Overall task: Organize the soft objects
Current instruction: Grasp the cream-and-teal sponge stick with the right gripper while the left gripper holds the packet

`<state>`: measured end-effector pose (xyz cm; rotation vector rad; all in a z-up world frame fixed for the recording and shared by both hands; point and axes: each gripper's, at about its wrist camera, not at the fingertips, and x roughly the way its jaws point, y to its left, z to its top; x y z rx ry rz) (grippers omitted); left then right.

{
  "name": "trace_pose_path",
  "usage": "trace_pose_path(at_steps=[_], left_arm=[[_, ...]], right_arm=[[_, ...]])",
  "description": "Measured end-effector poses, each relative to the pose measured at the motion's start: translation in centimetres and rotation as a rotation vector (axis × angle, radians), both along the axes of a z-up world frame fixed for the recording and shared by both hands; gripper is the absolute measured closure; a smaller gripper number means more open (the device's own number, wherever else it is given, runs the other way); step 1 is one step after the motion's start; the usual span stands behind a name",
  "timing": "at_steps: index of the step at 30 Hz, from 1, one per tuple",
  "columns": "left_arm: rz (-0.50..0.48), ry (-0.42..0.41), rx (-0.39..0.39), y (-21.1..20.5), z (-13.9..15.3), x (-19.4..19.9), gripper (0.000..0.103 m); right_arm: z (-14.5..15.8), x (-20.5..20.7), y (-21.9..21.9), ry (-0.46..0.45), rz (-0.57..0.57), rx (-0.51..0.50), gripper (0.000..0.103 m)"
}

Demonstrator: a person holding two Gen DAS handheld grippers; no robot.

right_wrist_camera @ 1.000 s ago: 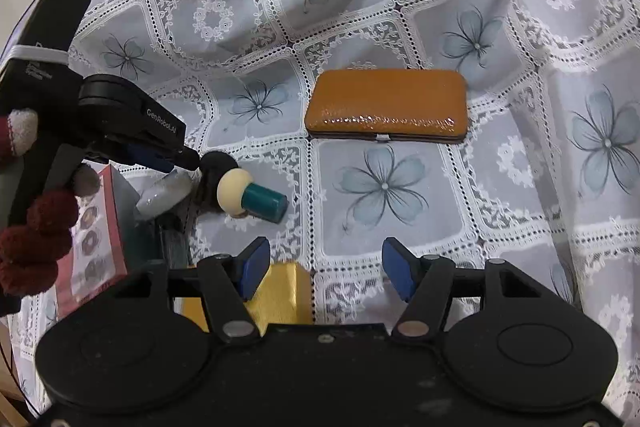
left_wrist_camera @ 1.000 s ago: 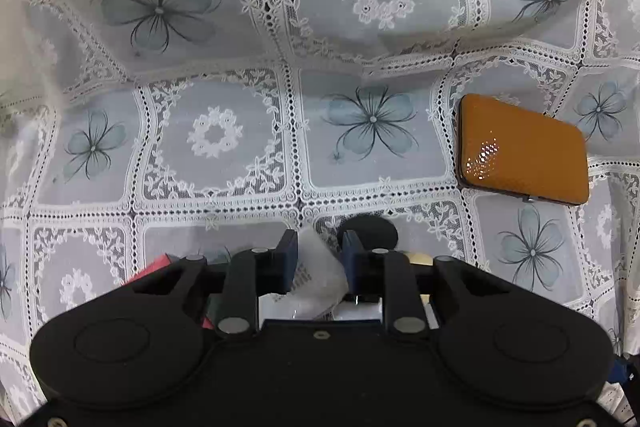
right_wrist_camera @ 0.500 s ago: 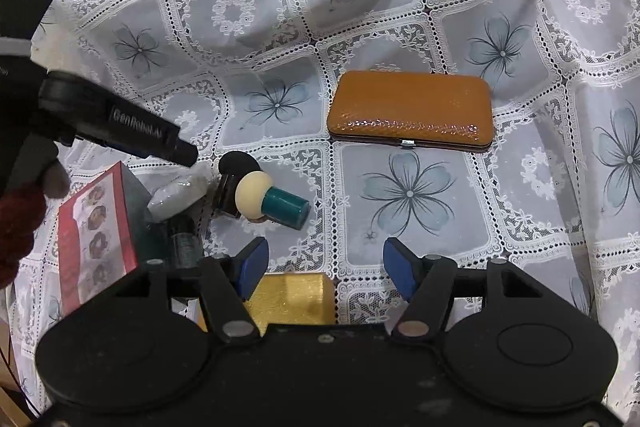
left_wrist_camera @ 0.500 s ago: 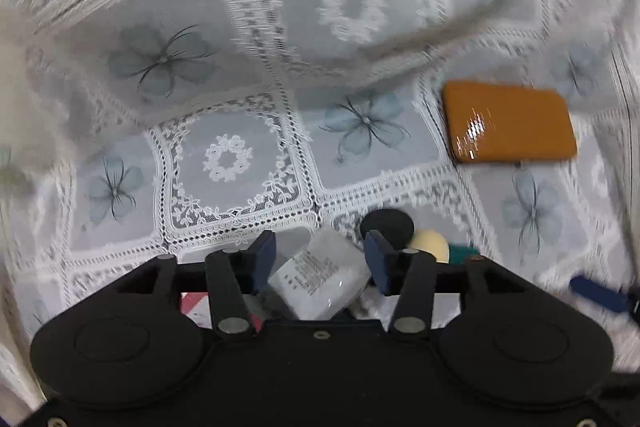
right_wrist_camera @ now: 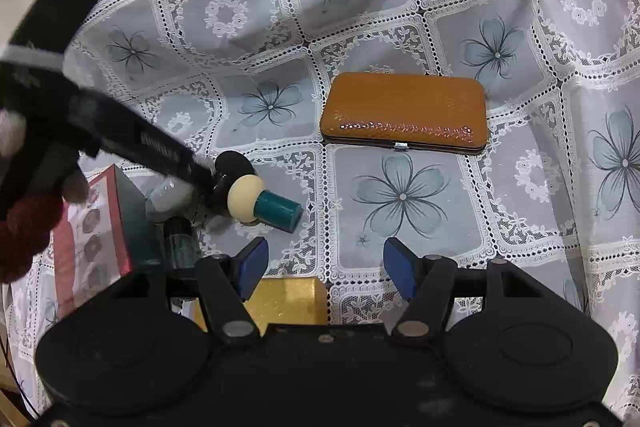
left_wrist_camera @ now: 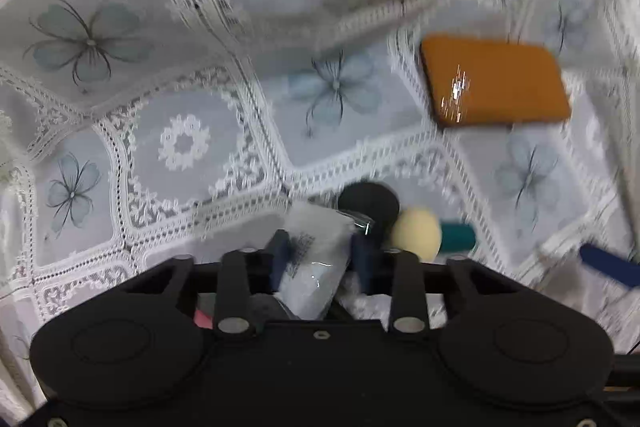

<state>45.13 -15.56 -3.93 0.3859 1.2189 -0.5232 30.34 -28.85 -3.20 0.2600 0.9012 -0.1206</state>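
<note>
Grey lace cloth with blue flower squares covers the tabletop and lies in soft folds.

At the far left of the right wrist view, a red box with round pictures on its side stands on the cloth. Just to its right stands a small dark green bottle. The left gripper points steeply down here. Its fingers have just been closing, and now they press on both sides of a soft packet in clear wrap, which sits between them with printed text on its side. In the right wrist view the same packet shows only partly behind the left gripper, and a hand in a dark red knitted sleeve holds that gripper.

Just right of the packet lies a black round sponge, touching a cream sponge head on a teal handle. A gold box lies near, under the right gripper. The blue fingers of the right gripper stand about half open, with nothing between them, only cloth below.

Farther right and away, an orange case with a shiny grained top lies flat, well apart from the sponges.
</note>
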Motion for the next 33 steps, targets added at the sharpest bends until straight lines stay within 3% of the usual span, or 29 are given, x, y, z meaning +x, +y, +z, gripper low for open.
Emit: trace_pose_path(at_steps=[3, 9, 15, 16, 18, 24, 29, 33], left_arm=[[0.026, -0.029, -0.041, 0.2, 0.8, 0.4, 0.080], [0.123, -0.135, -0.061, 0.6, 1.6, 1.8, 0.076], [0.272, -0.167, 0.009, 2.5, 1.1, 4.1, 0.076], [0.286, -0.158, 0.005, 3.0, 1.0, 4.5, 0.074], [0.308, -0.139, -0.023, 4.1, 1.2, 4.7, 0.054], [0.215, -0.171, -0.013, 3.7, 1.4, 3.9, 0.039], [0.156, -0.172, -0.006, 2.8, 0.9, 3.3, 0.039], [0.146, -0.180, 0.002, 2.7, 0.9, 3.0, 0.039]], right_arm=[[-0.2, 0.3, -0.1, 0.006, -0.007, 0.002, 0.040], [-0.2, 1.0, -0.1, 0.011, -0.009, 0.002, 0.040], [0.1, 1.4, 0.2, 0.005, -0.002, 0.002, 0.040], [0.1, 1.5, 0.3, 0.005, -0.001, 0.002, 0.040], [0.0, 1.8, 0.3, 0.008, -0.001, 0.004, 0.040], [-0.6, 4.1, 0.2, 0.050, -0.015, 0.092, 0.040], [-1.6, 6.6, -0.2, 0.113, -0.071, 0.238, 0.039], [-2.0, 7.8, 0.4, 0.130, -0.107, 0.243, 0.039]])
